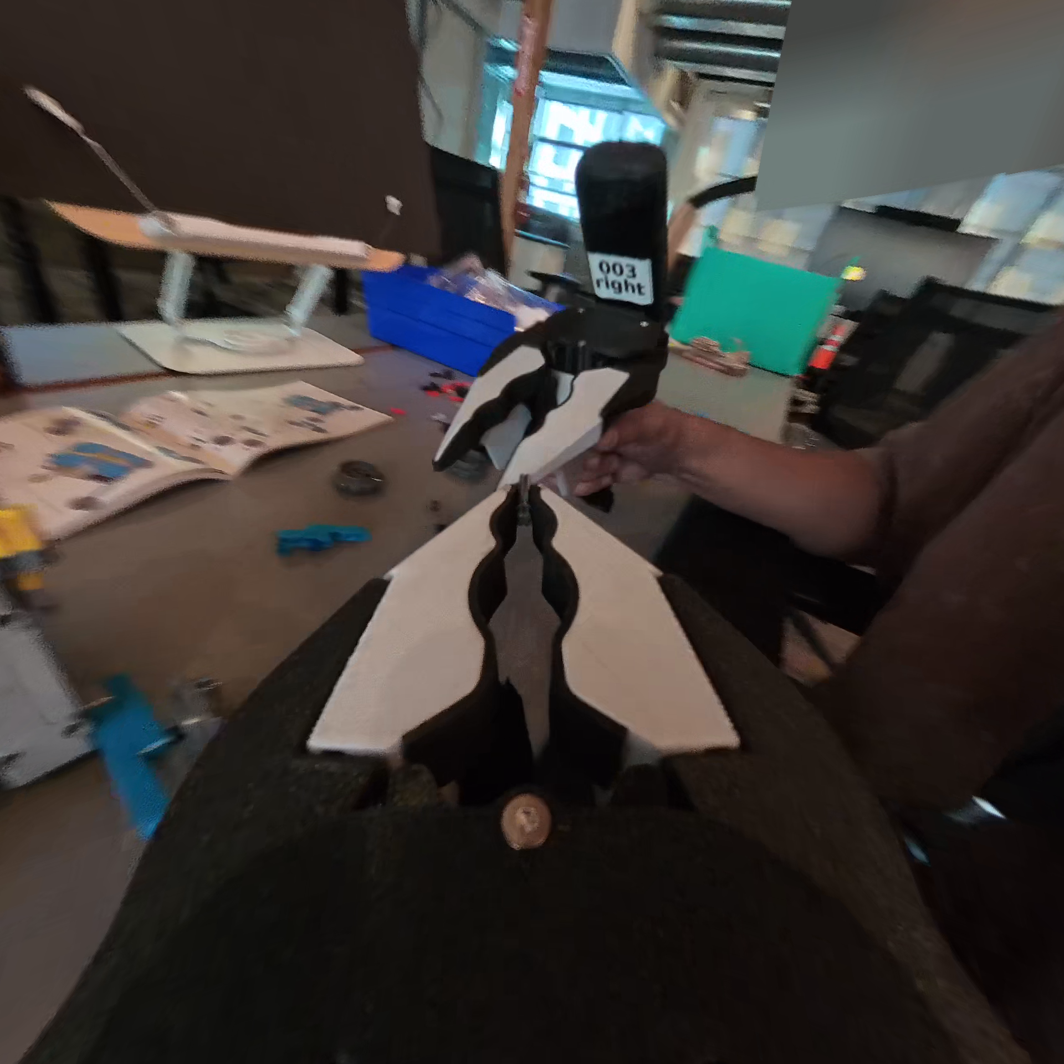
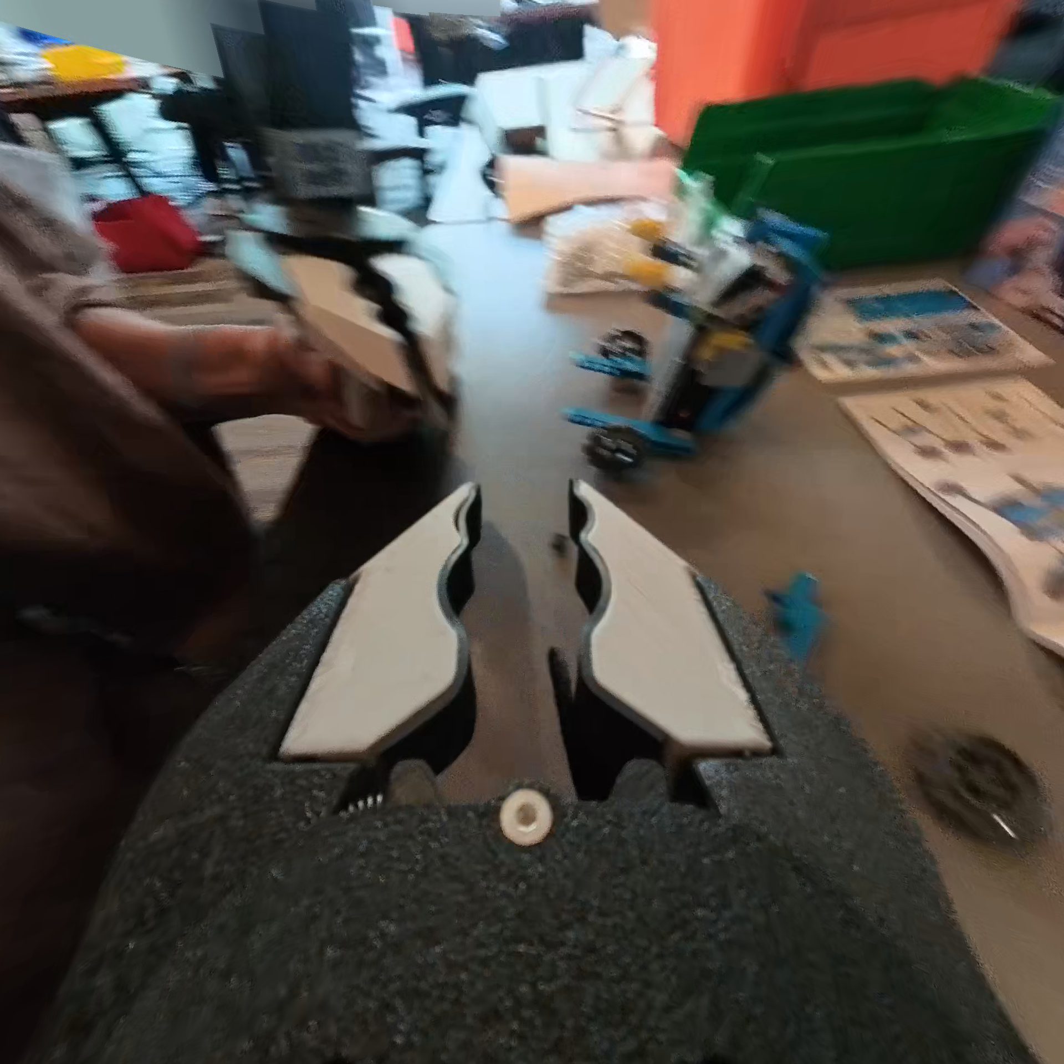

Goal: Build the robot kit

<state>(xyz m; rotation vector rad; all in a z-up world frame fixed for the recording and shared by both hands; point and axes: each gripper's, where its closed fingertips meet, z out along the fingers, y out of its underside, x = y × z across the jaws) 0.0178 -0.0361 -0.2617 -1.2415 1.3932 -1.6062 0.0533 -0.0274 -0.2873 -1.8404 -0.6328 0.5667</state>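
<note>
Left claw [image 1: 523,500] is squeezed almost fully closed, with just a sliver of gap at the tips. In that gap sits a tiny dark pin [image 1: 523,506], standing roughly upright at frame centre and held up off the worktop [image 1: 230,604]. Only the very ends of the fingers have it, so that looks like a thin grip; probably the sort that twists or drops if the squeeze eases.

Right claw [image 1: 478,469] hangs just above and behind the pin, tilted down, jaws spread and empty, one tip nearly touching the left claw's tips. Its own camera shows the same: right claw [image 2: 524,489] wide open with nothing between the fingers. A hand [image 1: 627,455] grips it from the right of the frame.

On the worktop there's an open booklet [image 1: 173,437] at the left, a black wheel [image 1: 360,478] and a blue piece [image 1: 319,538] near centre, and a blue bin [image 1: 437,322] behind. The right view is blurry, but a blue model [image 2: 719,345] stands at upper right in front of a green bin [image 2: 863,173].
</note>
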